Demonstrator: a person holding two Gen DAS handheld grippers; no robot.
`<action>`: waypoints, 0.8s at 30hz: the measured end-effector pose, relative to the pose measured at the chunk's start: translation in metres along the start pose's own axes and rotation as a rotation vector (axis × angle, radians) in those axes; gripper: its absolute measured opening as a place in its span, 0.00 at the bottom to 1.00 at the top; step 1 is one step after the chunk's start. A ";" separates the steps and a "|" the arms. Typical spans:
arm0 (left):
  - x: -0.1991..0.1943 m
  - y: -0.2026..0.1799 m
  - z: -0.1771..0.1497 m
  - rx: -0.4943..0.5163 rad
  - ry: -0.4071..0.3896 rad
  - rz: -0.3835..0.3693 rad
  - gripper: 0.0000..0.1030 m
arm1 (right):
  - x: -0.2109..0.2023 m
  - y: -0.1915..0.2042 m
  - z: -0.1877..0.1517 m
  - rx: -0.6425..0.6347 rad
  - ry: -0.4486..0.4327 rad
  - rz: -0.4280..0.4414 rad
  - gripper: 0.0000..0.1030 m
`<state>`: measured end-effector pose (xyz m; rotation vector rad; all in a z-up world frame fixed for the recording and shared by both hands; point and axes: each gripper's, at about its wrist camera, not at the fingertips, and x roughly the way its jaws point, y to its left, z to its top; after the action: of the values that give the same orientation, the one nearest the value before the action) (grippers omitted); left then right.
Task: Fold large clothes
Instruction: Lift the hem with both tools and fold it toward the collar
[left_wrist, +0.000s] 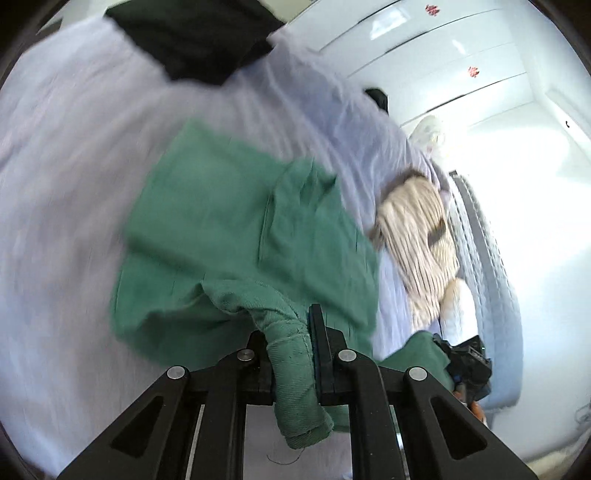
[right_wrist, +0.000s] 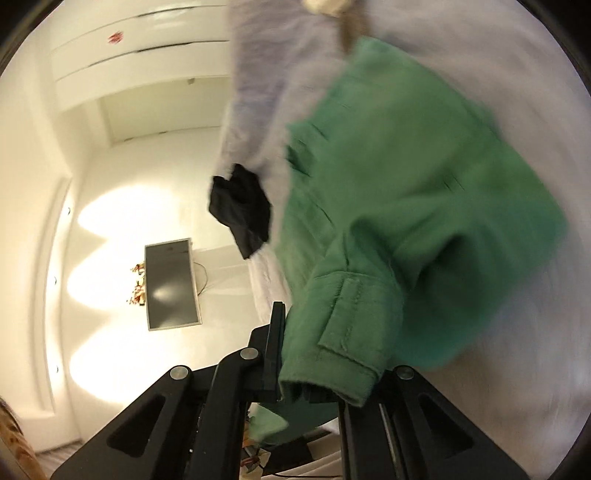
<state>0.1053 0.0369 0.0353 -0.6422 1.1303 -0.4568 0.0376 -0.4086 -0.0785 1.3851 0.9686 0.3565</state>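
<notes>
Fig.: I've got L gripper and R gripper each pinching a green garment end; body sags ahead onto bed btw them.

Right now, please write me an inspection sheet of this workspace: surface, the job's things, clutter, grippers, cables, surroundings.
Surface: bed sheet, pale lilac, wrinkled.
Job's things: green garment, partly lifted off the sheet, held at two places.
Clutter: black clothes at the far edge; striped beige cloth beside the green one.
Grippers: left gripper shut on a bunched green edge; right gripper shut on a cuff-like hem.
Cables: thin cord behind the monitor.
Surroundings: white cabinets.
</notes>
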 end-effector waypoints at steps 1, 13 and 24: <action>0.005 0.000 0.013 0.003 -0.013 0.008 0.14 | 0.007 0.007 0.015 -0.012 -0.005 -0.003 0.08; 0.158 0.046 0.139 0.000 0.018 0.196 0.14 | 0.107 -0.004 0.180 -0.002 -0.095 -0.227 0.08; 0.135 0.047 0.153 0.033 -0.122 0.353 0.86 | 0.132 -0.020 0.209 0.048 -0.071 -0.272 0.28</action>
<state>0.2984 0.0224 -0.0459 -0.4234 1.0900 -0.1324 0.2645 -0.4545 -0.1673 1.2803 1.0963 0.0802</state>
